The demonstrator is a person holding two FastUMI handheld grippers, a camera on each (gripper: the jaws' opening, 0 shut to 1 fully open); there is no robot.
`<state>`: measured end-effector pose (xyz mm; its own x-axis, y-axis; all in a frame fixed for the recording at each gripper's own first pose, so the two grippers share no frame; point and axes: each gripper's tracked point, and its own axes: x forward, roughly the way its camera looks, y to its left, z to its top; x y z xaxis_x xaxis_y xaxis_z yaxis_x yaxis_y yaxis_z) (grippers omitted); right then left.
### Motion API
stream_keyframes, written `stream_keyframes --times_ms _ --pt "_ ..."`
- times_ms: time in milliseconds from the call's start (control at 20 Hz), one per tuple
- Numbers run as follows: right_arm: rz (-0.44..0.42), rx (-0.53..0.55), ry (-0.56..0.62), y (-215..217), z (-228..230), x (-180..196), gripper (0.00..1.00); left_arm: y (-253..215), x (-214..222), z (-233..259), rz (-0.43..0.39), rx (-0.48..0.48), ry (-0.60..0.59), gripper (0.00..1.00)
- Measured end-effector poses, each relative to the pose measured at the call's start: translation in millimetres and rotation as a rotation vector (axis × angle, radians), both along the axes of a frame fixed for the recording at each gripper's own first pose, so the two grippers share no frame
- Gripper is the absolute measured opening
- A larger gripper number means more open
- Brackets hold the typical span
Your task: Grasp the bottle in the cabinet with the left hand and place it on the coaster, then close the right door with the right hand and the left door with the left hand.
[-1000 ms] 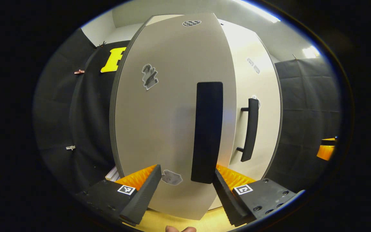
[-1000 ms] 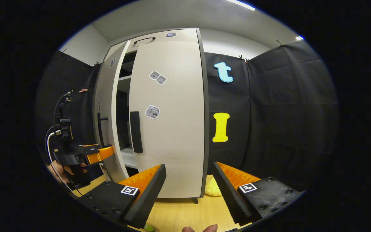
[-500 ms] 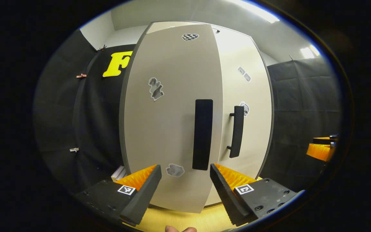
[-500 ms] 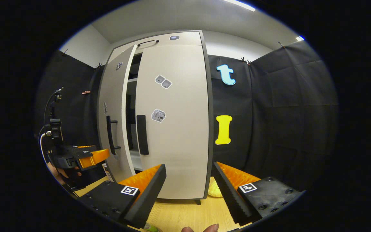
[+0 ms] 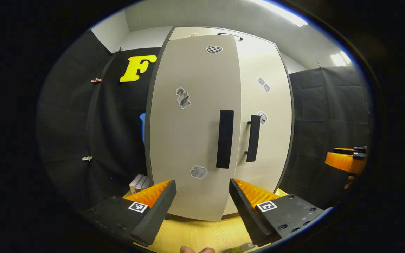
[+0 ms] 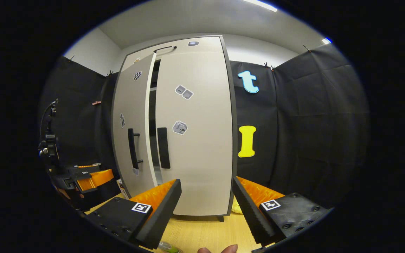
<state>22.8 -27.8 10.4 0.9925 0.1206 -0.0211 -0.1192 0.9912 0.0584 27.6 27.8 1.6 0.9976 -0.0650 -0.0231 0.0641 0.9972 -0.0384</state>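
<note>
Pale grey left cabinet door [image 5: 192,126], upright and slightly ajar, is seen straight ahead of the left gripper [image 5: 202,207], jaws wide open and empty.

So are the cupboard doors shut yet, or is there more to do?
Nearly done. The right door looks shut flat against the cabinet. The left door is almost closed, with a thin dark gap beside it in the right gripper view. The left hand-held gripper hangs open in front of it, touching nothing. The right hand-held gripper is open too. Left: one last push. The coaster can't be checked here.
</note>
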Motion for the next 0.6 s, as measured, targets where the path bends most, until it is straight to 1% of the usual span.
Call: stream_keyframes --times_ms 250,450,600 --pt "0.014 0.005 -0.008 10 3 -7 0.97 10 -23 1 0.016 0.031 -0.011 0.96" --pt "0.02 0.008 -0.009 15 5 -9 0.97 11 -35 -2 0.012 0.02 -0.008 0.96" --pt "0.025 0.008 -0.01 18 5 -12 0.97 16 -39 -5 0.017 0.032 -0.005 0.96"
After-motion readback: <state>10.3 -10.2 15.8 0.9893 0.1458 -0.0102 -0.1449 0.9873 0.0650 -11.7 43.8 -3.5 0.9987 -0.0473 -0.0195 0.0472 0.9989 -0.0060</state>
